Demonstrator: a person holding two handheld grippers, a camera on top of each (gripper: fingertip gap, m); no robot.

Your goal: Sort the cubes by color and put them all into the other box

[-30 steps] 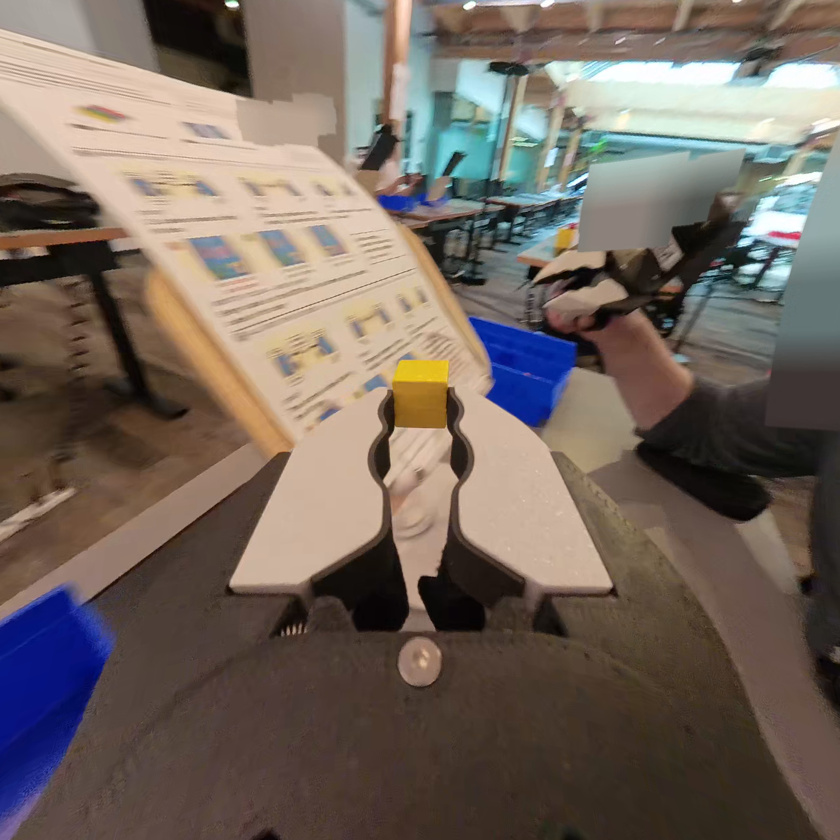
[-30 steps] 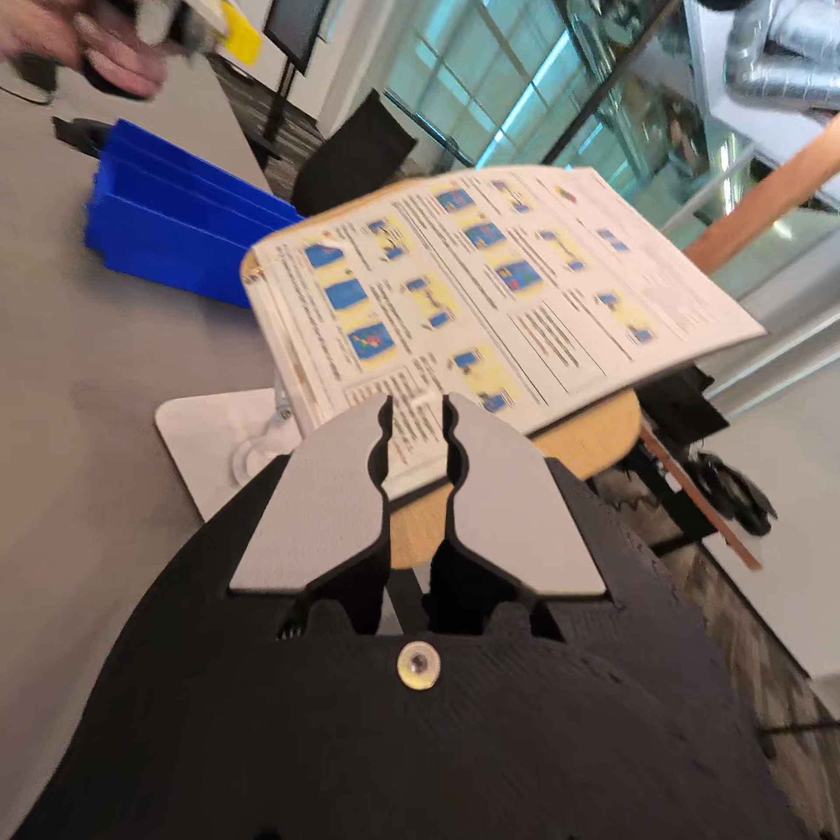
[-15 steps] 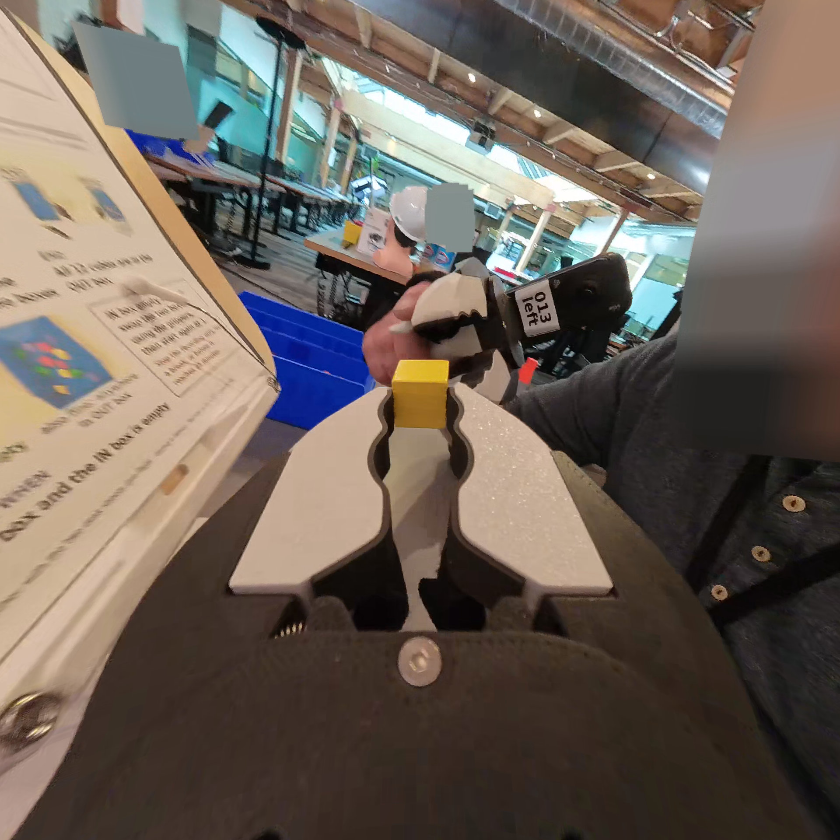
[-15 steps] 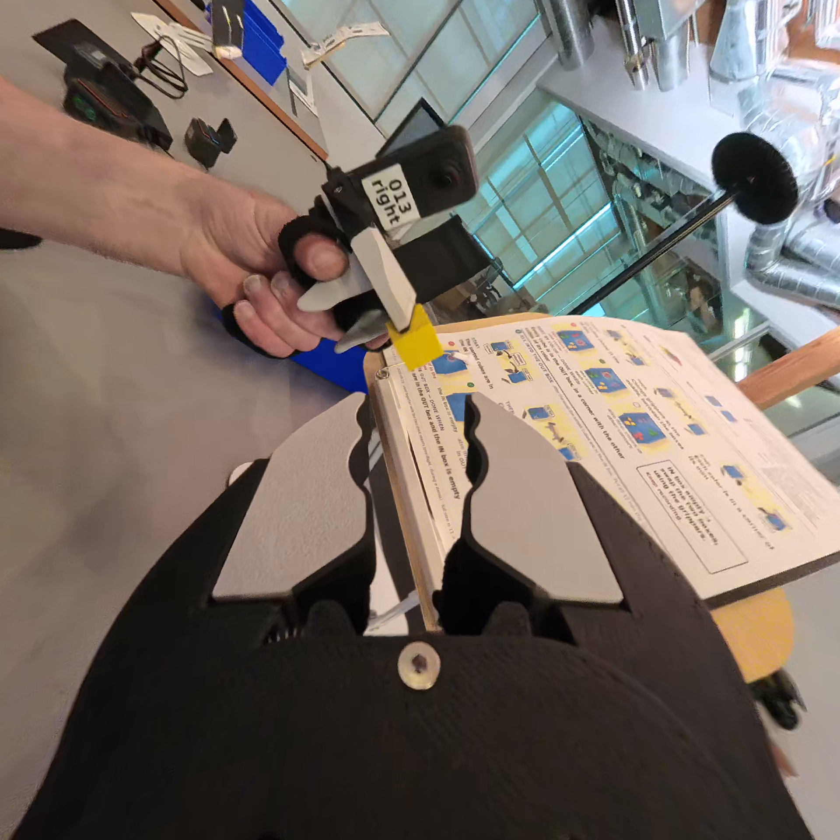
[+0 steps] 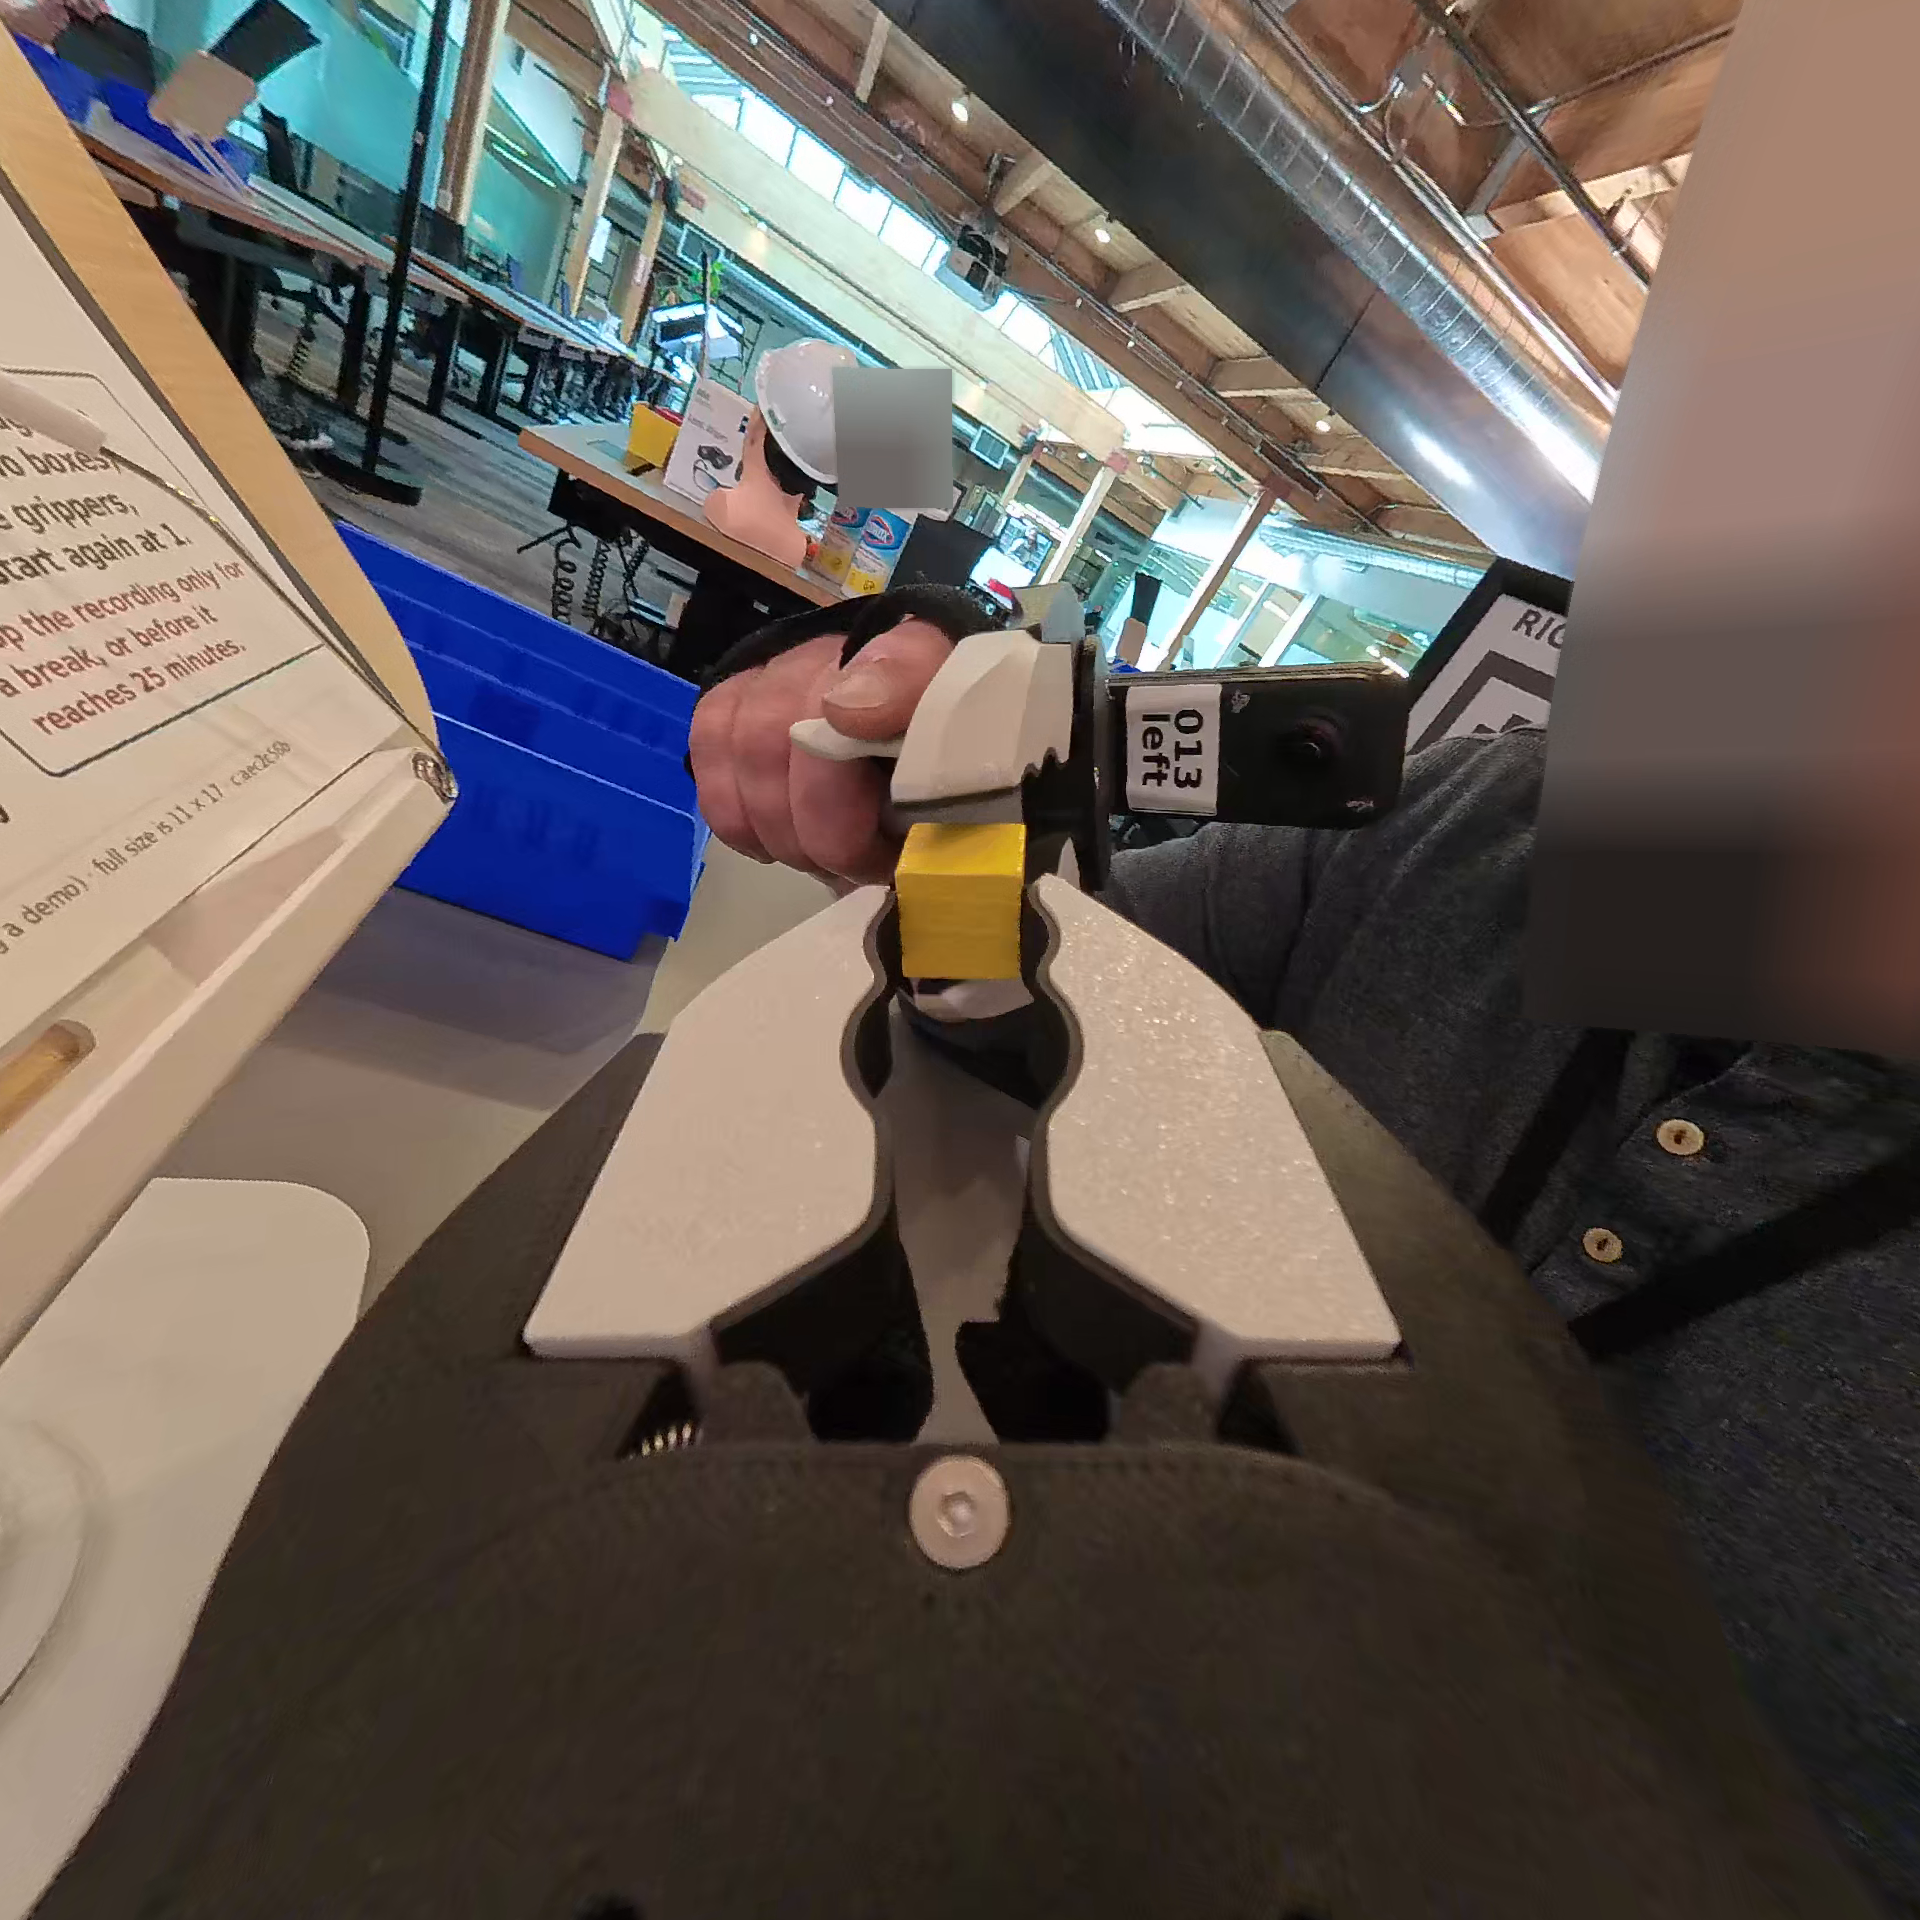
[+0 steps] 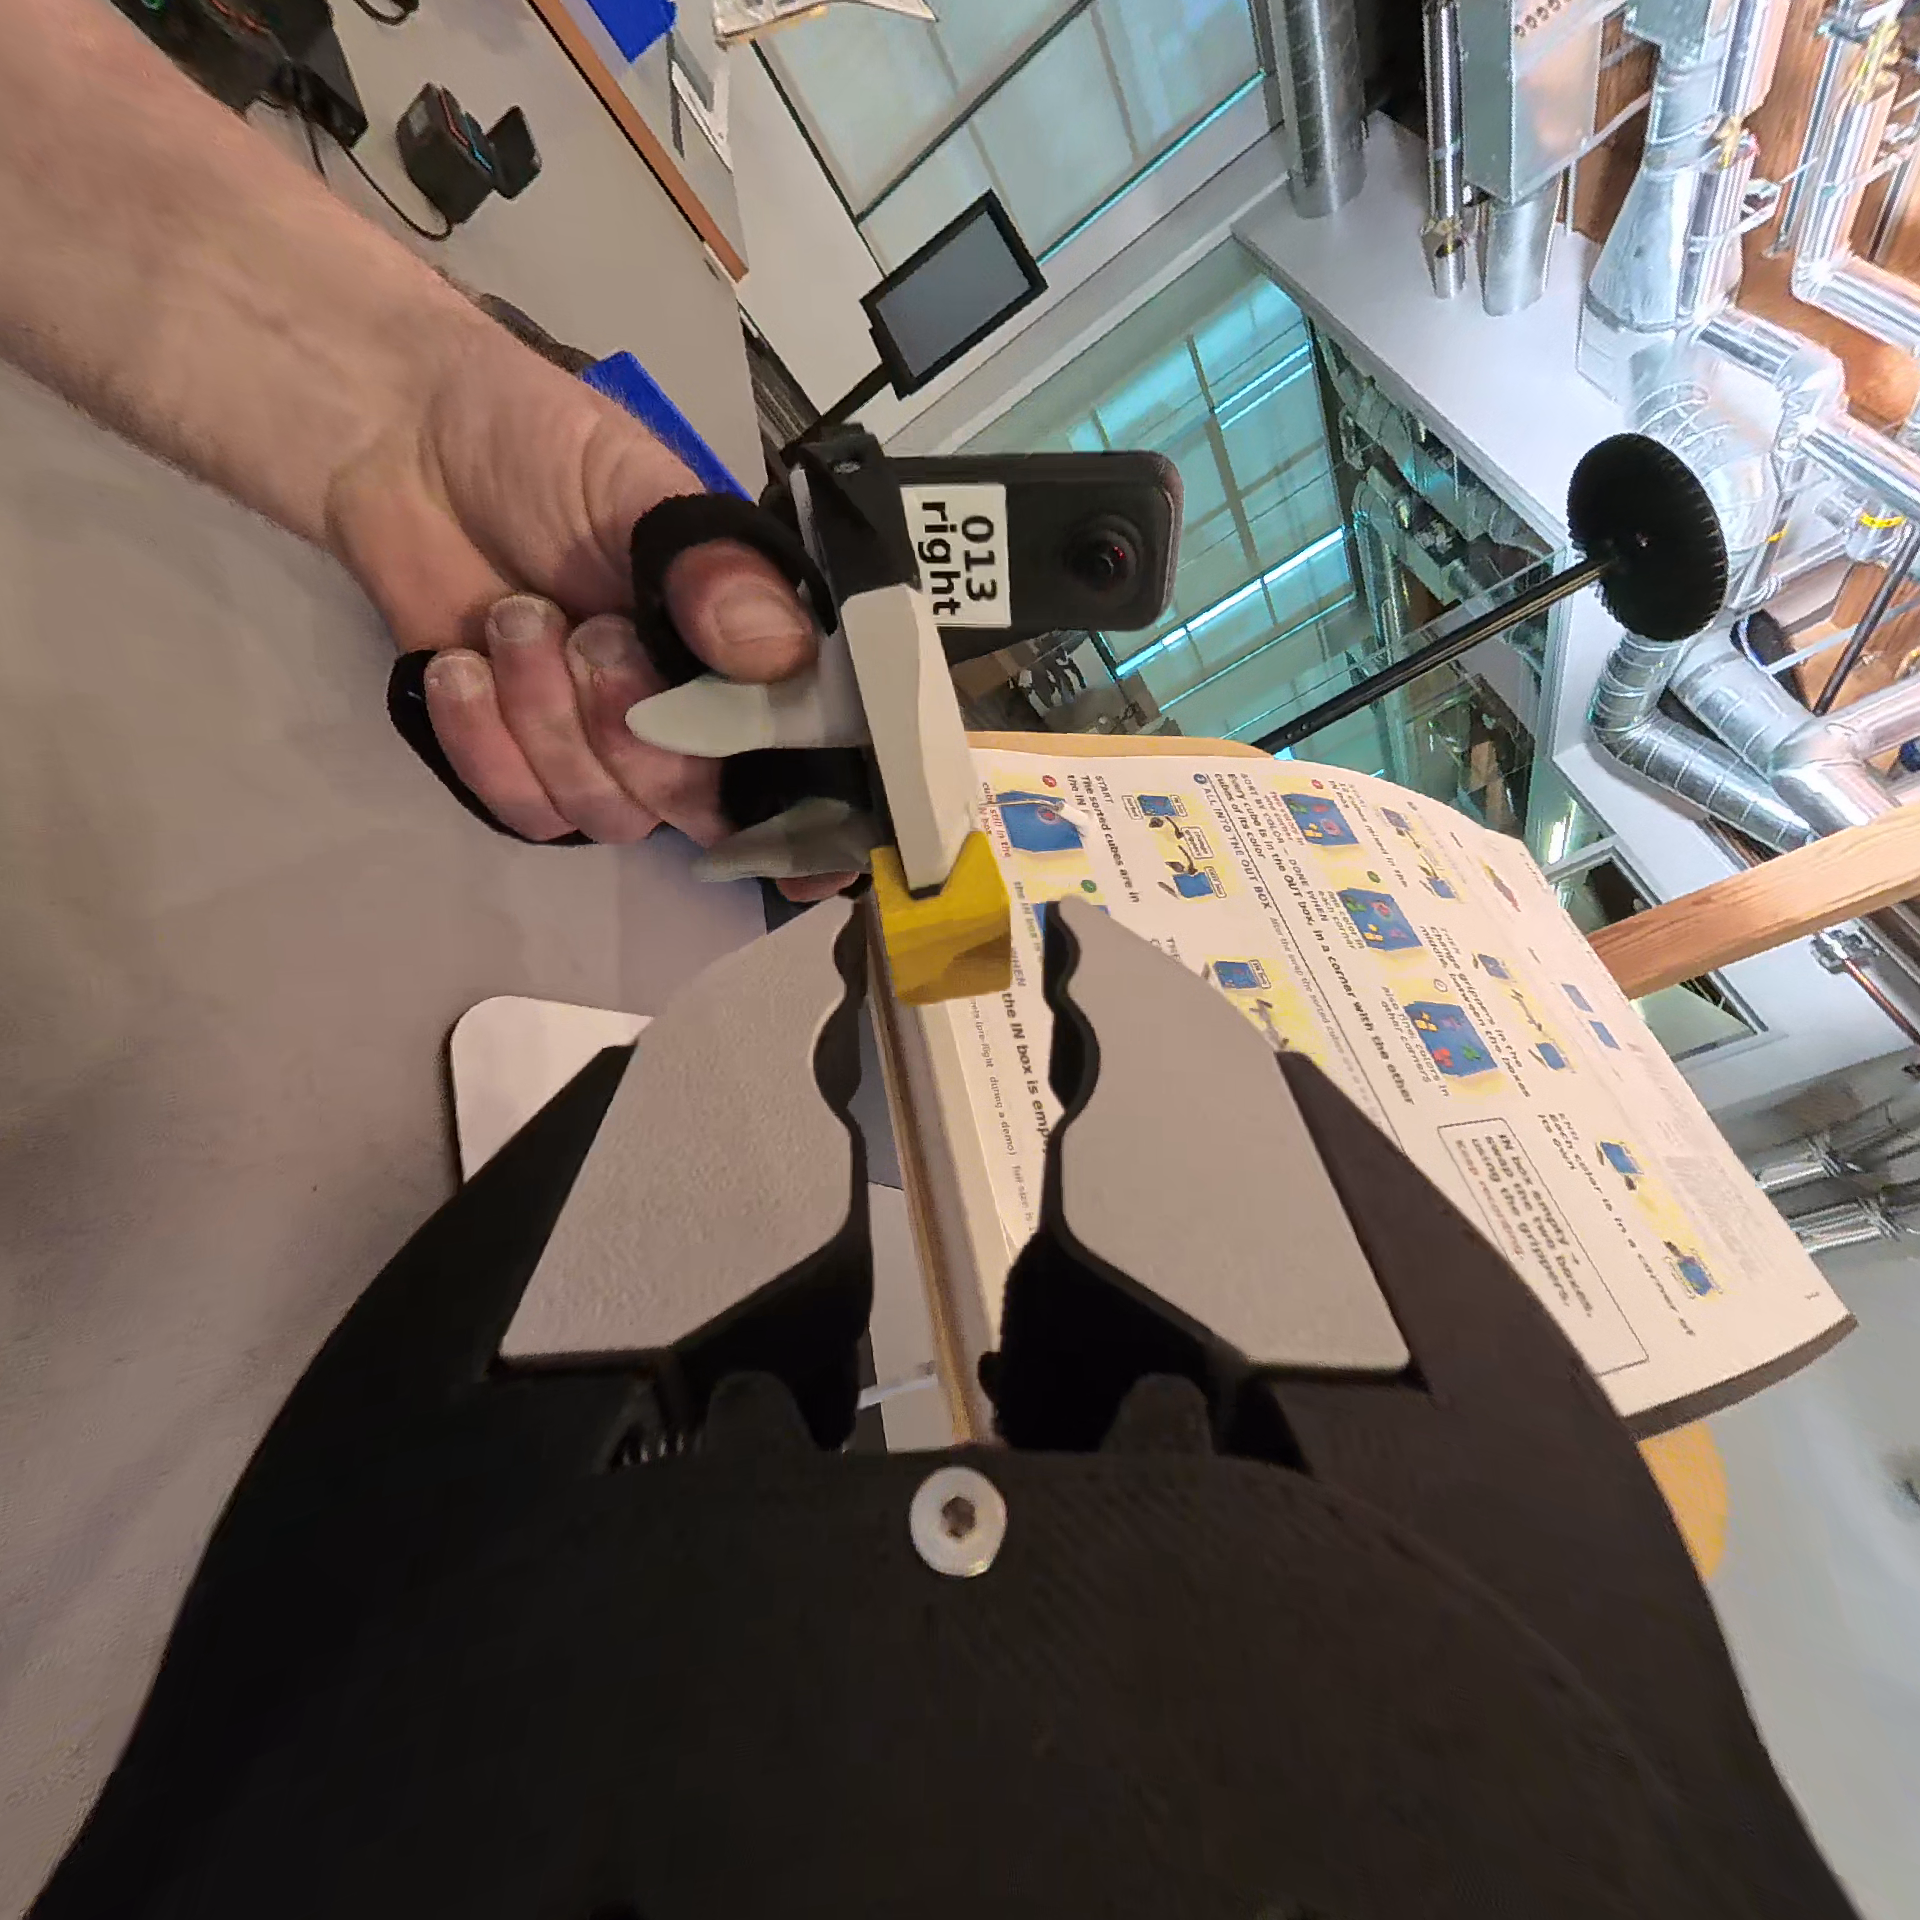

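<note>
**A:** What does your left wrist view show?

**B:** My left gripper [image 5: 961, 920] is clamped on a yellow cube [image 5: 958, 914], both pads pressing its sides, and I hold it up in the air. My right gripper [image 5: 971, 821] comes in from the far side; one of its fingers [image 5: 977, 717] lies right along the cube's top. Behind my hand sits a blue box [image 5: 540, 790] on the grey tabletop [image 5: 416, 997], and a printed instruction sheet [image 5: 145, 665] on a stand leans in from the left.

**A:** And the right wrist view?

**B:** There my right gripper [image 6: 951, 940] is spread wider than the cube [image 6: 940, 935]. The cube sits between the fingertips, and there is a clear gap on one side, so I count it as open, not gripping. My left gripper [image 6: 914, 862] is the one pinching the cube, one finger [image 6: 909, 758] pressed against its face.

**A:** So how far along is the sorting?

**B:** I judge this is a hand-over in mid-air, still incomplete. The cube is in neither box yet. I can't see inside any box, so how many cubes are sorted I cannot tell.
</note>
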